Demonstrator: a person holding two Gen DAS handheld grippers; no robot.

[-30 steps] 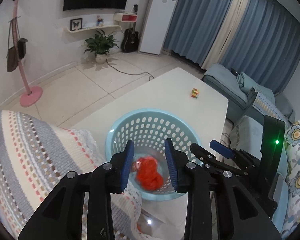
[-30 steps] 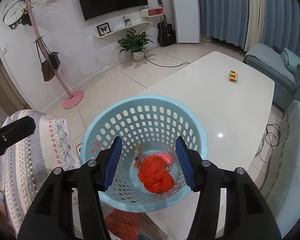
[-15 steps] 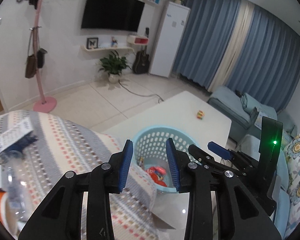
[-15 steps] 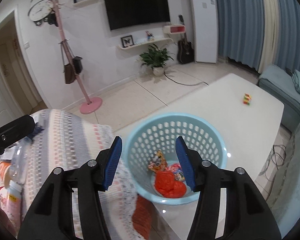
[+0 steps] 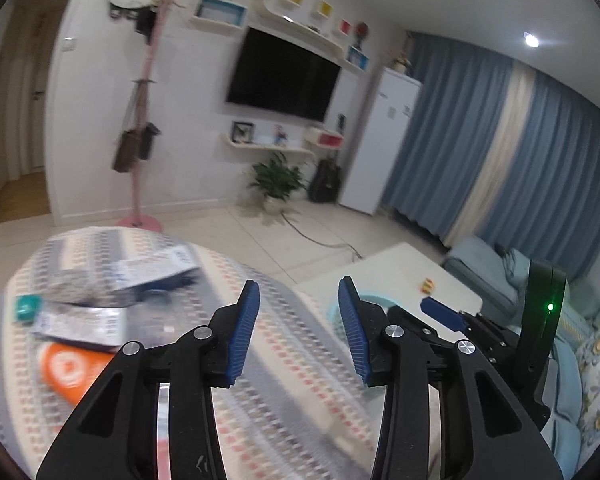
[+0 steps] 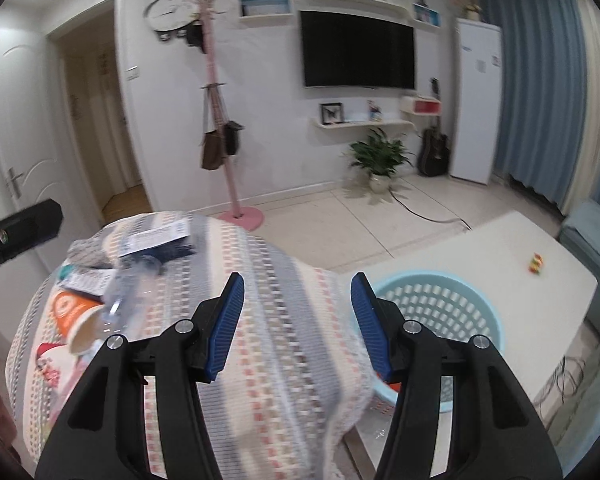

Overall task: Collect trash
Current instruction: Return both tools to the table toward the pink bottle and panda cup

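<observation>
A light blue perforated basket (image 6: 444,312) stands on the white table (image 6: 512,248); only its rim (image 5: 374,297) shows in the left wrist view. Trash lies on a striped cushion (image 6: 284,320): an orange paper cup (image 6: 78,312), a clear plastic bottle (image 6: 120,292), a blue-and-white wrapper (image 6: 158,236) and a green-capped tube (image 5: 76,316). My left gripper (image 5: 298,328) is open and empty above the cushion. My right gripper (image 6: 296,324) is open and empty, between cushion and basket. The right gripper also shows at the right of the left wrist view (image 5: 444,312).
A small coloured cube (image 6: 535,262) sits on the table. A pink coat stand (image 6: 224,120), a potted plant (image 6: 378,160), a guitar (image 6: 434,148) and a white fridge (image 6: 476,100) stand along the far wall. A blue sofa (image 5: 496,268) is at the right.
Both grippers have risen and swung left, away from the basket toward the cushion. The trash on the cushion has come into view. Both stay open and empty.
</observation>
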